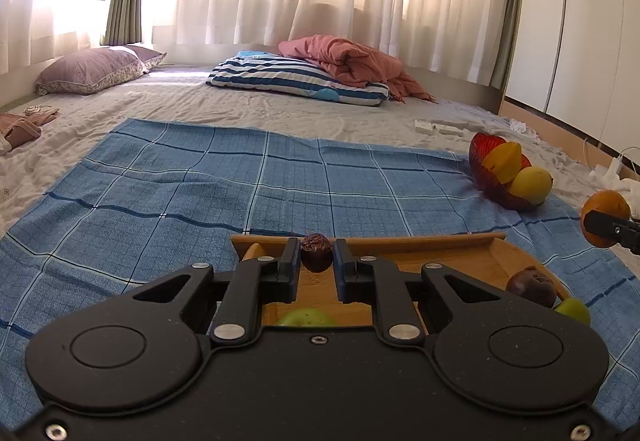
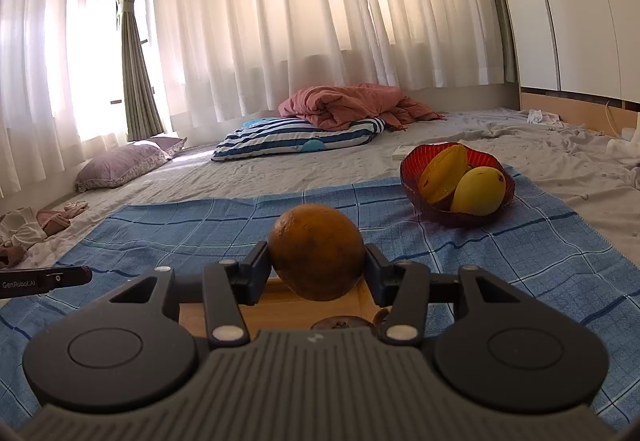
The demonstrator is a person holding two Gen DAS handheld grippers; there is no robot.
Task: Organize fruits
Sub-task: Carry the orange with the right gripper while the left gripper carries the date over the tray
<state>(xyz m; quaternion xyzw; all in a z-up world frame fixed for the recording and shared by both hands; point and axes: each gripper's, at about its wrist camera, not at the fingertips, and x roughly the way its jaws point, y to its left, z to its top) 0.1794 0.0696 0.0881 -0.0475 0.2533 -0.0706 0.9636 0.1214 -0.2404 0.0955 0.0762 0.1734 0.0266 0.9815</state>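
Left gripper (image 1: 317,259): jaws narrow, clamped on a small wrinkled dark-red fruit, likely a date (image 1: 316,252), carried above the wooden tray (image 1: 460,255). Right gripper (image 2: 317,267): jaws part-way apart, gripping a large orange fruit (image 2: 316,251) at its sides, also held clear over the tray's near end.

In the tray: a green fruit (image 1: 306,317) under the left gripper, a dark purple fruit (image 1: 532,287) at the right end, and another green fruit (image 1: 574,309) that sits at the tray's right edge; whether it is inside, cannot tell. The tray lies on the blue checked cloth (image 1: 160,193).

Further out, on the cloth's far right corner: red bowl (image 2: 412,165) with a star fruit (image 2: 442,173) and a yellow mango (image 2: 478,191) touching.

Step in hand, by my reading: transfer phase, both fruits lifted from the tray, heading for the bowl.

Next move calls for carrying the orange fruit over the bowl and lowering it into the free side before release; the bowl is already crowded, so it could roll out. The date needs a gentle drop.

Beyond: folded bedding, pillow, curtains.
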